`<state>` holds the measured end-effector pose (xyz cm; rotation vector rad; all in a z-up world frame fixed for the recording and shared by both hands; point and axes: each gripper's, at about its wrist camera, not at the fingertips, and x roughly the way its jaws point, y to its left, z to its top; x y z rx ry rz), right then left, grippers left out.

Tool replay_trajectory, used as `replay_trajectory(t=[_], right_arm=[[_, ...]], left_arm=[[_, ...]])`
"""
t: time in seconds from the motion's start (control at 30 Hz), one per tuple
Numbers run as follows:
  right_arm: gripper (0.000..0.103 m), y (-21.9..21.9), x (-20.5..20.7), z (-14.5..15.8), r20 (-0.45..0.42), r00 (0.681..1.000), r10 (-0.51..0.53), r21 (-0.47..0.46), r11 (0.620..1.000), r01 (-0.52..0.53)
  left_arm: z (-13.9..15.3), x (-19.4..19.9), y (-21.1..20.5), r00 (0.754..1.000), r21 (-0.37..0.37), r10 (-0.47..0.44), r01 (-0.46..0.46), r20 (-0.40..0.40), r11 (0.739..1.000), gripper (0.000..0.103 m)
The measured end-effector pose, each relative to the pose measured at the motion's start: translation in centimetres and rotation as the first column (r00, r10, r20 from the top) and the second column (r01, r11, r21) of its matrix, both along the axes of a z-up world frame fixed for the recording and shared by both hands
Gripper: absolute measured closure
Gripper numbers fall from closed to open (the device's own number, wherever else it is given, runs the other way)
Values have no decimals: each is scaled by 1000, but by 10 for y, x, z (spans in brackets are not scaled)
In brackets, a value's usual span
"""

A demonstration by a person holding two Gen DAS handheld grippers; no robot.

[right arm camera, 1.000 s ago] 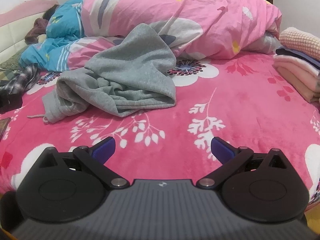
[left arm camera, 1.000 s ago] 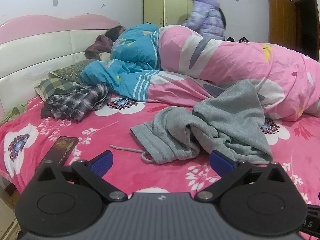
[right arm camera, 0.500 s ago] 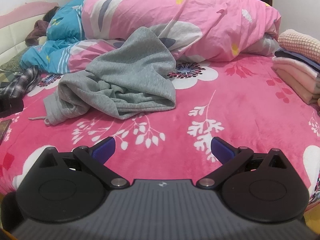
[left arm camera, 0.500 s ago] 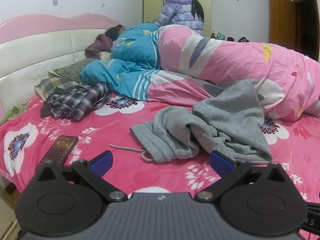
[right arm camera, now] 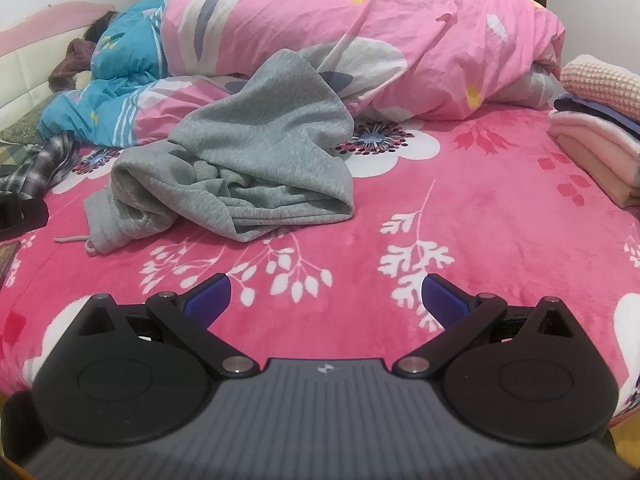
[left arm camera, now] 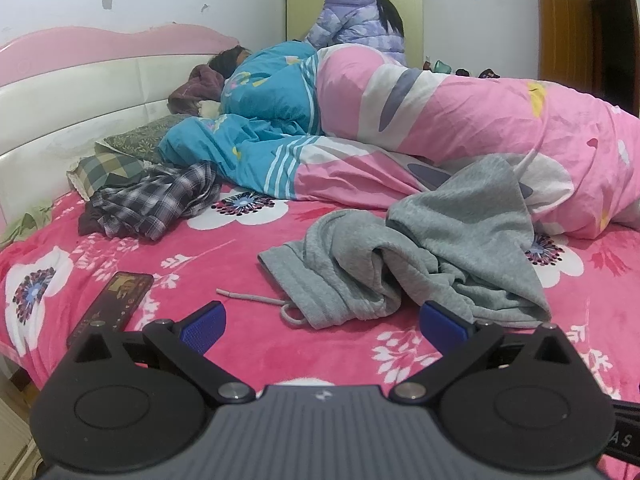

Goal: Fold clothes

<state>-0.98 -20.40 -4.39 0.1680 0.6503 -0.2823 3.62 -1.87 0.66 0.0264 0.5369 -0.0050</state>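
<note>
A crumpled grey sweatshirt (left arm camera: 432, 248) lies on the pink flowered bed cover (left arm camera: 224, 256), its far edge resting against the rolled quilt; it also shows in the right wrist view (right arm camera: 256, 152). A white drawstring (left arm camera: 256, 300) trails from its near left end. My left gripper (left arm camera: 322, 326) is open and empty, just short of the sweatshirt's near edge. My right gripper (right arm camera: 326, 298) is open and empty over the bare cover (right arm camera: 460, 216), in front of and right of the sweatshirt.
A phone (left arm camera: 114, 300) lies near the bed's left edge. A plaid shirt (left arm camera: 156, 200) lies by the pillows. A pink and blue quilt (left arm camera: 460, 120) covers a lying person. A stack of folded clothes (right arm camera: 596, 132) sits at the right. A person in a purple jacket (left arm camera: 356, 16) stands behind.
The person in the purple jacket has moved left behind the bed and bent over it. The right gripper has shifted slightly toward the sweatshirt. Both grippers stay open.
</note>
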Motion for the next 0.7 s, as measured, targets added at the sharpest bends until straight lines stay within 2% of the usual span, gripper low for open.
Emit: replay_trajectory(t=[0.37,0.57,0.7], right_arm=[[1,-7,13,-14,23,999,24,38,999,-24],[1,-16,22,-22,92,993,75,15,997,-77],[1,-29,36,-23,159,982,104,-31,995,-100]], left_arm=[[-16,17,7,1000,-75,-29,29,10,997,0],[-30,39,16,998,-158,-54,58,32,986,0],[-37,67,21,997,-230,-73,79,33,970,0]])
